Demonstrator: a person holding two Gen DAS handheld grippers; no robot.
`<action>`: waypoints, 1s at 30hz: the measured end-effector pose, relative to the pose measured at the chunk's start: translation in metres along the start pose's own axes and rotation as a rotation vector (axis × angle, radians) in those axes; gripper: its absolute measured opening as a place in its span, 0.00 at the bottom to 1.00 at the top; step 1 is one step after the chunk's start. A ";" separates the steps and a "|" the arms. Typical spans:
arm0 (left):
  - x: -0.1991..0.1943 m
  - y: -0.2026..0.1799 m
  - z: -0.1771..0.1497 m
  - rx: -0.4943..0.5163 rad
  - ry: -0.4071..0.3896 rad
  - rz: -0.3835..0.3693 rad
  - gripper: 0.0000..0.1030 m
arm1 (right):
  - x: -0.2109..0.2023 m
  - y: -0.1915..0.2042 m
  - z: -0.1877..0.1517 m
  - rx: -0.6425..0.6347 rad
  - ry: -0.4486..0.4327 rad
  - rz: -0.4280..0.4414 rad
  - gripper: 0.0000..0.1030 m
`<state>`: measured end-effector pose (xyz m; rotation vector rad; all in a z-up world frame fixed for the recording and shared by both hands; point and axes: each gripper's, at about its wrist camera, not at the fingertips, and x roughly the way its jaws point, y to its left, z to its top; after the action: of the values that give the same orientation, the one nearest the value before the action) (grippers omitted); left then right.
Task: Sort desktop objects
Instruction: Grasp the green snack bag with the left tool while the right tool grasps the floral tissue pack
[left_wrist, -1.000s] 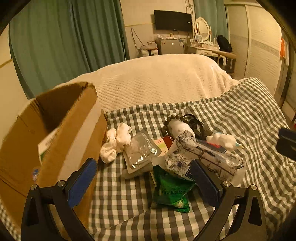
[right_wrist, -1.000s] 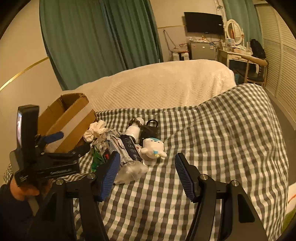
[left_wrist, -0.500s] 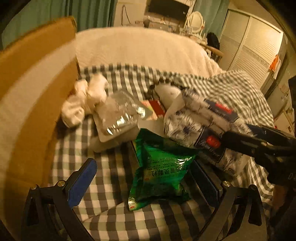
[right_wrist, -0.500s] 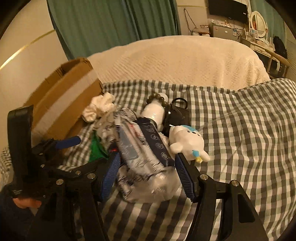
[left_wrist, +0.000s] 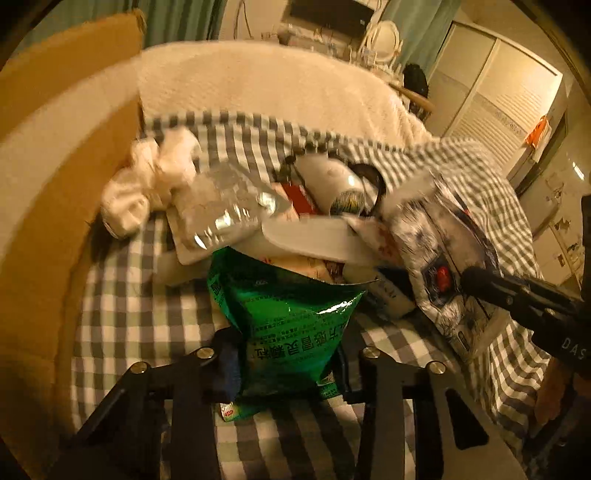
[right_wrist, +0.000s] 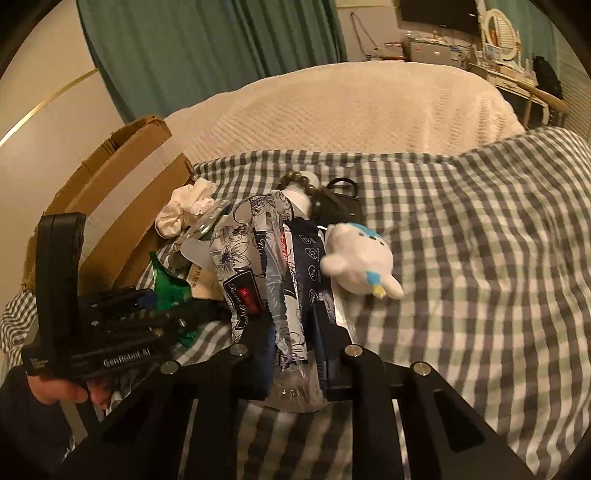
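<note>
A heap of small items lies on a grey checked cloth (right_wrist: 480, 258). My left gripper (left_wrist: 286, 369) points down at the heap, its jaws closing, and the pads press both sides of a green foil packet (left_wrist: 284, 317). My right gripper (right_wrist: 295, 354) is closing too, squeezing the near end of a floral-printed plastic pack (right_wrist: 240, 258). That pack also shows at the right of the left wrist view (left_wrist: 436, 236). A brown cardboard box (left_wrist: 55, 166) stands open just left of the heap.
White rolled socks (left_wrist: 147, 184), a clear blister pack (left_wrist: 221, 206) and a white bottle (left_wrist: 332, 181) lie behind the green packet. A white plush toy (right_wrist: 358, 258), a bead bracelet (right_wrist: 299, 181) and a black pouch (right_wrist: 340, 199) sit right of the floral pack. A cream blanket (right_wrist: 351, 110) lies behind.
Both grippers have dropped down onto the heap. The left jaws went from wide open to closed around the green packet, and the right jaws narrowed onto the floral pack.
</note>
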<state>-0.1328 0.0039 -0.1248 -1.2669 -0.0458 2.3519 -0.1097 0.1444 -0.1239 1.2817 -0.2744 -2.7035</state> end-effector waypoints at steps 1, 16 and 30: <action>-0.002 -0.001 0.005 -0.001 -0.021 0.008 0.37 | -0.004 -0.001 -0.002 0.006 -0.005 -0.002 0.14; -0.040 -0.006 0.010 0.006 -0.097 0.036 0.37 | -0.052 0.015 -0.030 0.005 -0.008 -0.086 0.11; -0.051 -0.006 0.008 -0.003 -0.113 0.053 0.37 | -0.016 0.017 -0.038 0.006 0.065 -0.133 0.24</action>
<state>-0.1134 -0.0100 -0.0786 -1.1485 -0.0518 2.4680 -0.0692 0.1267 -0.1316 1.4353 -0.1972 -2.7645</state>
